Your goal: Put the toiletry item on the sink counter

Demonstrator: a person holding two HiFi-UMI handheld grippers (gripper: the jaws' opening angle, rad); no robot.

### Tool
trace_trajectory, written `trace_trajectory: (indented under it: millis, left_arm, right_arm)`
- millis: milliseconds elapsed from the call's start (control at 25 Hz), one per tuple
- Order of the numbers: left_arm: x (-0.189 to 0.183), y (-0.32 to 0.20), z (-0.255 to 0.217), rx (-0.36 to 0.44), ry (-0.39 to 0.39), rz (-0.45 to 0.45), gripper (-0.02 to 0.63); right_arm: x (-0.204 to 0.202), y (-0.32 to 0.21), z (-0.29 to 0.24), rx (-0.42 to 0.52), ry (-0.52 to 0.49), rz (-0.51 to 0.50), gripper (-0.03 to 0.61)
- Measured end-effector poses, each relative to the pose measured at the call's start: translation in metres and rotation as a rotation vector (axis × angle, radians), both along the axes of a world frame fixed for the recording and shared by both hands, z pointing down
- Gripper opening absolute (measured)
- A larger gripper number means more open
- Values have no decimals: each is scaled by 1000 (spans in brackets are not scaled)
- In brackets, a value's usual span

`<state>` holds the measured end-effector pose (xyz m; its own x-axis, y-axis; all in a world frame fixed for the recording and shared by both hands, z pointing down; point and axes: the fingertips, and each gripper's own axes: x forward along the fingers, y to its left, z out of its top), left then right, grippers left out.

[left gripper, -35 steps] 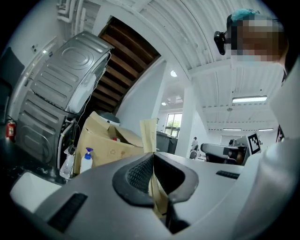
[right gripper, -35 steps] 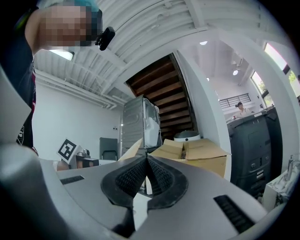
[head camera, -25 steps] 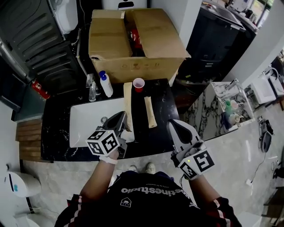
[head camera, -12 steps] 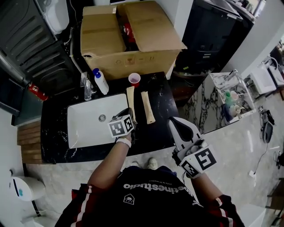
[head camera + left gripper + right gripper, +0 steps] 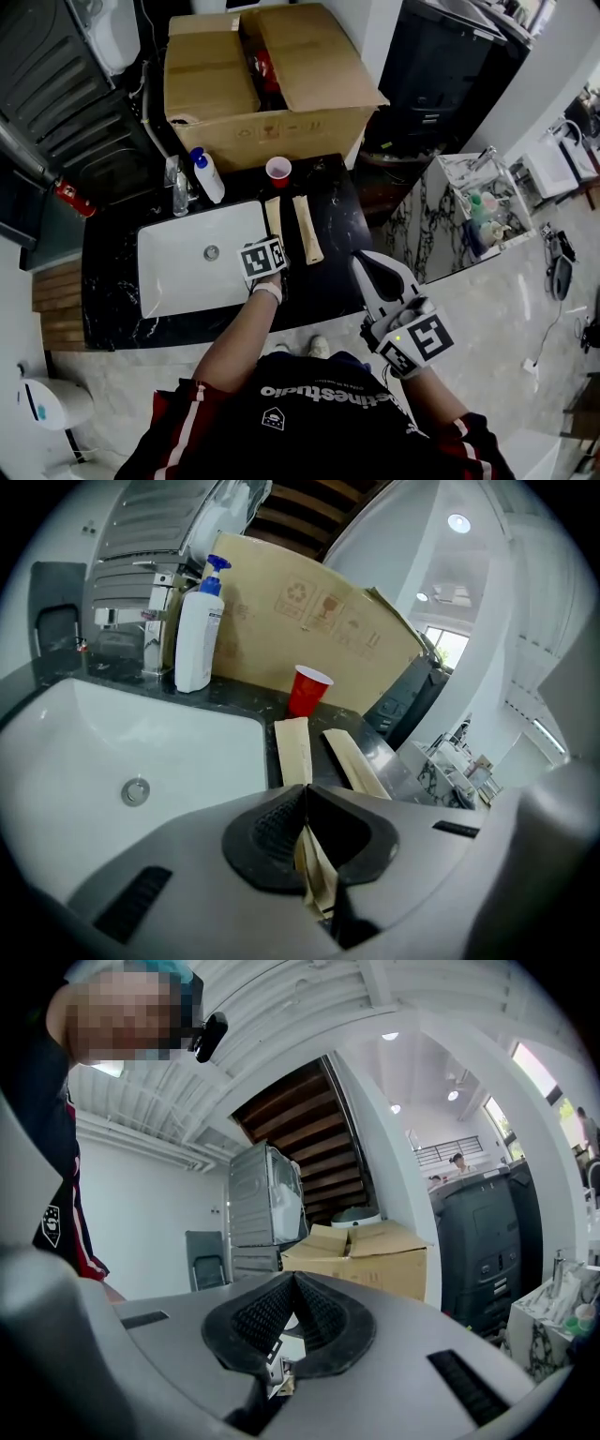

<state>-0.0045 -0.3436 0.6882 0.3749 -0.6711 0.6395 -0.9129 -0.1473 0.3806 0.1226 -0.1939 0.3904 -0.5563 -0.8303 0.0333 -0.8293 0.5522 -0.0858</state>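
As seen from above, counter [image 5: 108, 281]: black, veined with white; bearing the sink, tap, bottle, cup and both packets.
Box [image 5: 211, 84]: brown cardboard, flaps open, standing behind the counter's far edge; printed symbols on the near face.
Sink [image 5: 178, 281]: white rectangular basin sunk in the left part of the counter; round drain near the middle; tap and bottle at the far rim.
Left gripper [image 5: 304, 794]: reached out over the counter at the sink's right rim, marker cube uppermost; jaws clenched on the near end of the held packet, beige card showing between the black pads.
Right gripper [image 5: 364, 264]: held near the counter's right front corner, well apart from the packets; jaws pressed together, nothing between; tilted upward, box in its sight.
Bottle [image 5: 207, 178]: white with blue spray head, upright at the sink's far rim, just beside the tap.
Held packet [image 5: 273, 217]: the toiletry item; long, flat, beige; stretched along the counter just right of the sink, far end near the cup, near end in the left gripper; near end lifted or resting, not to be told.
Second packet [image 5: 309, 230]: same shape and colour, just right of the held packet, not touching, slightly angled.
Tap [image 5: 155, 639]: chrome, upright, left of the bottle.
Cup [image 5: 278, 171]: red, upright, mouth up, between the packets' far ends and the box.
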Motion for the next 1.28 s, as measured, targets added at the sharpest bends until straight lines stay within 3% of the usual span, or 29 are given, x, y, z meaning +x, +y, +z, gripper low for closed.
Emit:
trace_trajectory:
  millis: [200,320,600,720,880,960,1160,1280]
  left_arm:
    - [4,-2,-2,-2,35,18,22]
    - [3,1,-7,11,54,28,77]
    - [-32,10,-46,164,12,58,107]
    - [-62,17,-72,263,-2,68,107]
    - [-99,37,-135,473,92,66,92]
    - [-110,55,-168,582,101,88,67]
    - [-113,98,-250,860,29,170,21]
    - [-105,126,-282,955,-30,241,14]
  right_arm:
    - [-4,-2,-1,3,6,-6,38]
    - [-8,-3,-4,9,0,-13,38]
    - [-19,-6,-9,18,0,-38,38]
    - [-26,-7,-11,26,-2,-53,38]
    - [-41,-12,-16,44,-5,-85,38]
    - [-48,-13,-18,49,-4,-101,38]
    - [-65,-13,-22,75,-4,-155,38]
    - [-74,-10,-20,86,4,-186,38]
